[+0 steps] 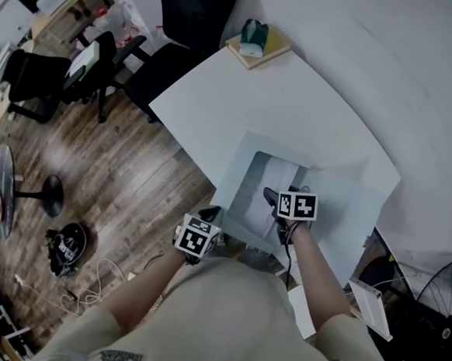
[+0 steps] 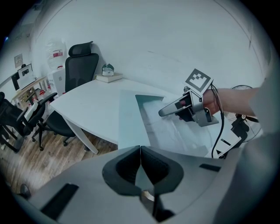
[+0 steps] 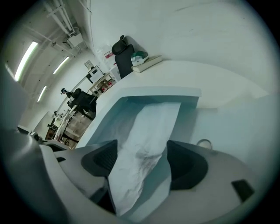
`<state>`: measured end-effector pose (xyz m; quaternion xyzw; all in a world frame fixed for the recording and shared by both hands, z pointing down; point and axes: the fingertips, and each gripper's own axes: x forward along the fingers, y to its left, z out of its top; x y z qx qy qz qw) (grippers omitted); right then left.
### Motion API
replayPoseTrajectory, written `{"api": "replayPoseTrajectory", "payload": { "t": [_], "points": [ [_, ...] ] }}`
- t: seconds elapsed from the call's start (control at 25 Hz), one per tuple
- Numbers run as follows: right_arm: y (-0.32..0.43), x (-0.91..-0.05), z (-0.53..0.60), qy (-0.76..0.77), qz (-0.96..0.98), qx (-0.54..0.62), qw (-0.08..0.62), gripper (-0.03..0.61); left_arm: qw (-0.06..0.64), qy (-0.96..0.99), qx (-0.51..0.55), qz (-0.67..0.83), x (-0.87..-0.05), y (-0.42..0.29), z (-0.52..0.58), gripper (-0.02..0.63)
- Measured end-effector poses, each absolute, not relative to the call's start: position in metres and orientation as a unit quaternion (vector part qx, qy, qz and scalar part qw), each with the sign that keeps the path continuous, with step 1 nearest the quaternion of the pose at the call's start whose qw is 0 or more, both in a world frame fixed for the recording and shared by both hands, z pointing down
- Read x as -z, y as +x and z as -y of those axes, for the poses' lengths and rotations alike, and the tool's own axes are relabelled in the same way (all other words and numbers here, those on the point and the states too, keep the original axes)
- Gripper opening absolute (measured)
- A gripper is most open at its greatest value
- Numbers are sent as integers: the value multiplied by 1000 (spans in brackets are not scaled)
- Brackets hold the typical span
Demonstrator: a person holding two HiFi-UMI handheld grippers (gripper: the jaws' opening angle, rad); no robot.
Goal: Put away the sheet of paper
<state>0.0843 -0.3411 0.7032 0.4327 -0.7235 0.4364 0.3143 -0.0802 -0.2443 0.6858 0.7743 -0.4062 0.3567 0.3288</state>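
Observation:
A light blue folder (image 1: 348, 216) lies open on the white table (image 1: 294, 103). A crumpled white sheet of paper (image 1: 268, 187) rests in its pocket. My left gripper (image 1: 207, 217) is at the folder's near left corner. In the left gripper view it (image 2: 140, 151) is shut on the thin edge of the folder's cover (image 2: 131, 118), which stands raised. My right gripper (image 1: 273, 197) hovers over the paper. In the right gripper view it (image 3: 142, 157) is open, and the paper (image 3: 148, 131) runs between its spread jaws without either pad pressing on it.
A book with a green object on top (image 1: 256, 42) sits at the table's far corner. Black office chairs (image 1: 39, 83) stand on the wooden floor to the left. A fan (image 1: 440, 325) is at the right, and the table's near edge runs close to the folder.

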Motion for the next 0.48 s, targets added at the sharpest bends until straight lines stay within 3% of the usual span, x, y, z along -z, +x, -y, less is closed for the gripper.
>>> {"api": "replayPoseTrajectory", "payload": {
  "t": [0.28,0.36,0.48],
  "points": [
    [102,-667,344,454,733,-423,278,346,303,797,-328,407,-655,-74,261,21],
    [99,-647,345,445,746,-424,255,309,286,806,-316,410,-643,-75,271,21],
    [100,-613,349,451,764,-402,226,200,269,814,-301,417,-620,-80,288,21]
  ]
}}
